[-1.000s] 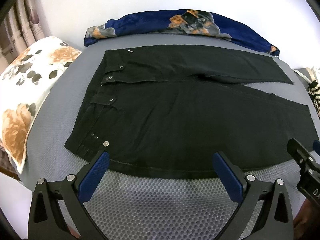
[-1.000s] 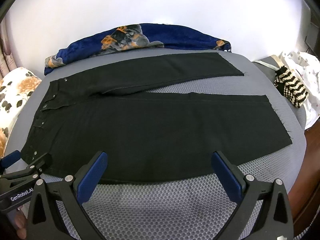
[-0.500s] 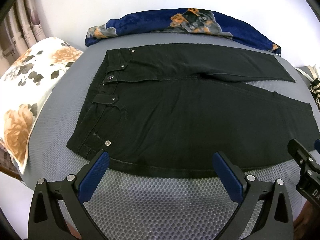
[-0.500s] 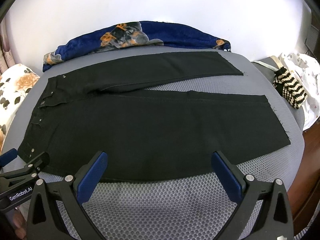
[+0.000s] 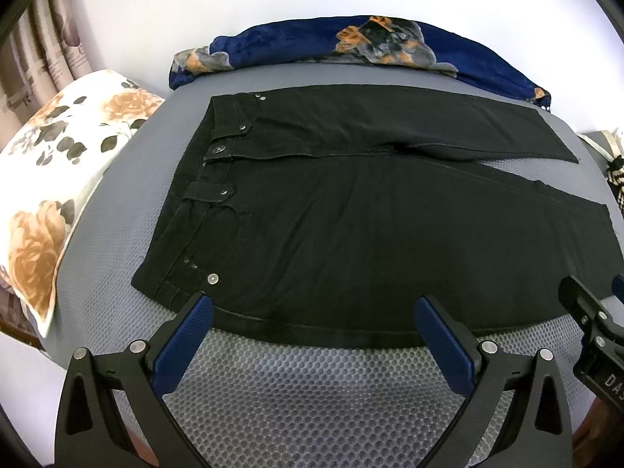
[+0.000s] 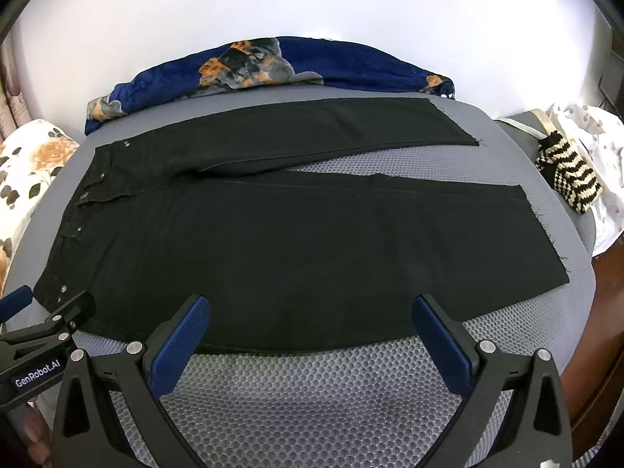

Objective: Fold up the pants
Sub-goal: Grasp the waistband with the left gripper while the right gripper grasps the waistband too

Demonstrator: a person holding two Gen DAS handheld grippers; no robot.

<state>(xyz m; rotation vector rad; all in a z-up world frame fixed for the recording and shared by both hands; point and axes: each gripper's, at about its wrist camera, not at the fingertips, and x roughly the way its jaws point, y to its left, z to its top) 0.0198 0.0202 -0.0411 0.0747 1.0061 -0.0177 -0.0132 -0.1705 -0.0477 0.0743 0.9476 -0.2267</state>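
Observation:
Black pants lie flat on a grey mesh bed, waistband at the left, both legs spread to the right; they also show in the right wrist view. My left gripper is open and empty, hovering at the near edge of the pants by the waist. My right gripper is open and empty, at the near edge of the front leg. Each gripper shows at the edge of the other's view.
A blue floral blanket lies bunched along the far side by the wall. A floral pillow sits at the left. A striped knitted item and white cloth lie at the right, by the bed's edge.
Both grippers have drifted slightly, the left one to the left and the right one to the right. The pants have not moved.

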